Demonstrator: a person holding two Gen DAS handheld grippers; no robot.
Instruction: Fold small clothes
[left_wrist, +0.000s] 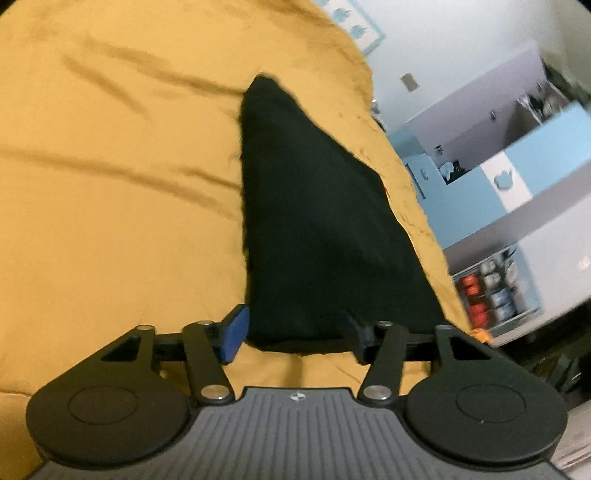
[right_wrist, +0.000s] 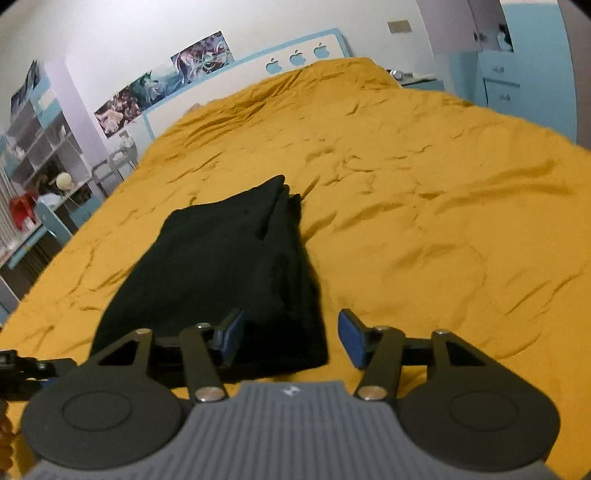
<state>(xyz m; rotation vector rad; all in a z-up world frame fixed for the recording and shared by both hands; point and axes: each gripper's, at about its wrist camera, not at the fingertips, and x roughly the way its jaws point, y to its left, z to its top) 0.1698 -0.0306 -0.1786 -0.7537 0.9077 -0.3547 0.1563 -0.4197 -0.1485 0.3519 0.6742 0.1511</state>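
A black garment (left_wrist: 314, 229) lies folded into a long narrow shape on the mustard-yellow bedspread (left_wrist: 110, 184). In the left wrist view my left gripper (left_wrist: 295, 332) is open, its blue pads on either side of the garment's near end. In the right wrist view the same garment (right_wrist: 229, 266) lies on the bedspread (right_wrist: 424, 221), with layered folds along its right edge. My right gripper (right_wrist: 290, 338) is open, its jaws straddling the garment's near right corner. Neither gripper is closed on the cloth.
The bed's white and blue headboard (right_wrist: 295, 59) stands at the far end. Shelves and a desk (right_wrist: 40, 177) line the left side of the bed. A blue and white cabinet (left_wrist: 498, 173) and a rack of yarn balls (left_wrist: 491, 291) stand beside the bed.
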